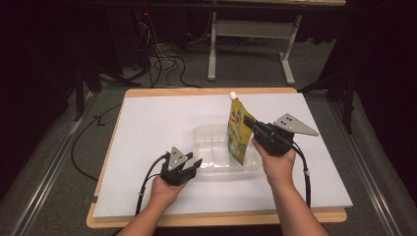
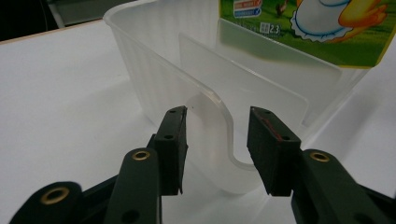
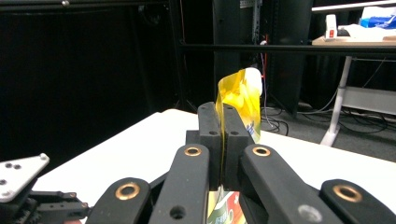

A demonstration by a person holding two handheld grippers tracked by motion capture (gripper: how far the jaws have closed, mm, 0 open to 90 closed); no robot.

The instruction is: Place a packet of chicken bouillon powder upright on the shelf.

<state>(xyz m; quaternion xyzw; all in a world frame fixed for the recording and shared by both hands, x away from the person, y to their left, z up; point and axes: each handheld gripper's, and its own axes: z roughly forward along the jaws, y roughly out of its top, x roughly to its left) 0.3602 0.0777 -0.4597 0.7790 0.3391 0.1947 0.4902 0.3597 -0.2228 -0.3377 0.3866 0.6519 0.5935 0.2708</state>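
Observation:
A yellow-green spouted pouch (image 1: 237, 130) with a white cap stands upright, its lower end inside a clear plastic container (image 1: 211, 169) on the white table sheet. My right gripper (image 1: 248, 123) is shut on the pouch's edge; in the right gripper view the jaws (image 3: 223, 126) pinch the thin pouch (image 3: 240, 100) flat between them. My left gripper (image 1: 193, 163) sits at the container's near left corner. In the left gripper view its pads (image 2: 217, 149) flank the rounded corner of the container (image 2: 140, 60), close beside it, with the pouch (image 2: 317, 28) hanging above the far side.
The white sheet (image 1: 147, 128) covers a wooden tabletop (image 1: 216, 219) with open room to the left and behind the container. Cables trail from both grippers toward the near edge. Past the table are a dark floor, cords and a desk frame (image 1: 251, 44).

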